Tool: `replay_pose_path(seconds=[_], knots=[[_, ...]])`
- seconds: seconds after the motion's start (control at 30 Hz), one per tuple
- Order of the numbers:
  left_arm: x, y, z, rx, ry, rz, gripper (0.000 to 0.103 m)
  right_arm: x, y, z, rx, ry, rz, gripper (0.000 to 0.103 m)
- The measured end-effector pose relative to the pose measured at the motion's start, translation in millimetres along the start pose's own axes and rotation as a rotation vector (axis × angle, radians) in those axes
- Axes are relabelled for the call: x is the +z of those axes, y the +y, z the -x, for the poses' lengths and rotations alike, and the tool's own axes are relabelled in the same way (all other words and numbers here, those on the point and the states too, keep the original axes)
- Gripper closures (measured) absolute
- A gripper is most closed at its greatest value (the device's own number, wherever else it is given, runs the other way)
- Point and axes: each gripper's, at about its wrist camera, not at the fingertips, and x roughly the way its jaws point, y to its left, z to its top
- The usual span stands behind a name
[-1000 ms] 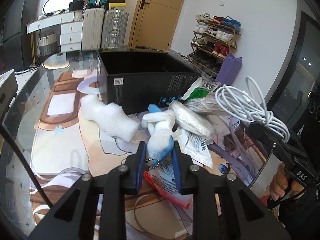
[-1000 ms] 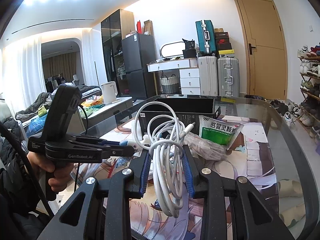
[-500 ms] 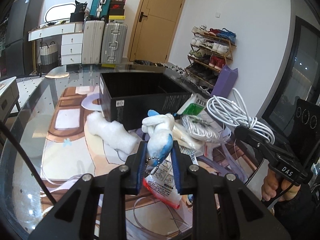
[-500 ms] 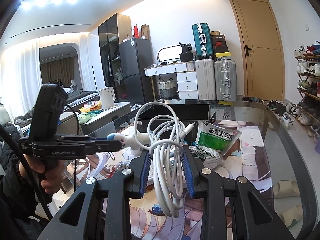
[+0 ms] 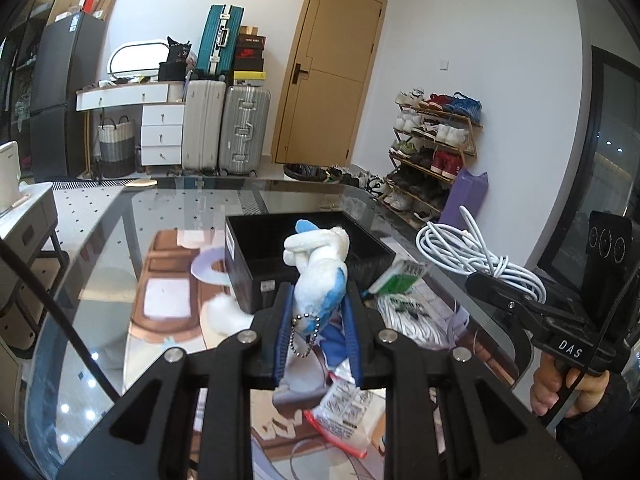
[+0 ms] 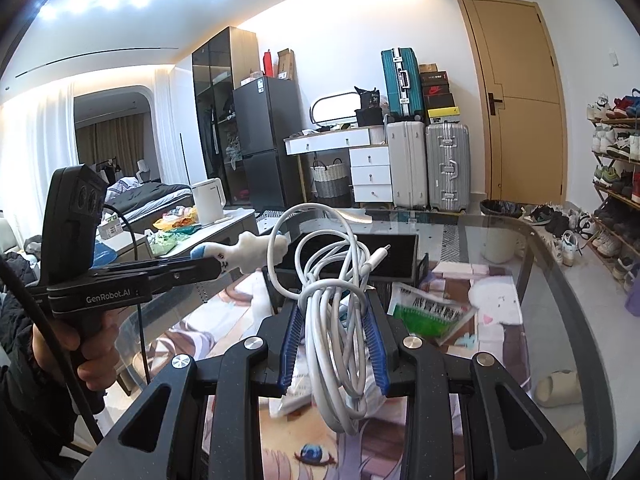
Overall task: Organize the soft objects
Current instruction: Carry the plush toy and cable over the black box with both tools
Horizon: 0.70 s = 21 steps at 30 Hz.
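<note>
My left gripper (image 5: 318, 300) is shut on a small white and blue plush toy (image 5: 320, 268) with a bead chain, held up above the table, in front of the open black box (image 5: 280, 264). It also shows in the right wrist view (image 6: 244, 254). My right gripper (image 6: 334, 312) is shut on a coiled white cable (image 6: 336, 300), held above the table to the right of the left gripper. The cable also shows in the left wrist view (image 5: 472, 256).
On the glass table (image 5: 100, 280) with a cartoon mat lie a white foam piece (image 5: 224, 316), a green and white sachet (image 5: 400, 280), another bagged white cable (image 5: 404, 316) and a red-edged packet (image 5: 348, 412). Suitcases and a shoe rack stand behind.
Both grippers have risen well above the table with the plush toy and the cable still held. The views have tilted up, and the box and clutter now sit lower and farther.
</note>
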Motion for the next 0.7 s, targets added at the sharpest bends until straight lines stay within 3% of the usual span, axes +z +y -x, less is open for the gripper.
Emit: replay_pose_path(seconds=[0.43,0.7], knots=[[26,14,-5,0.067,-0.060,0.026,0.081,35,-12,-19,0.015,-0.005,-0.041,0.073],[35,16,-26,0.094,-0.047,0.036,0.081,42,-15,-46,0.019,0.043,-0.035,0.073]])
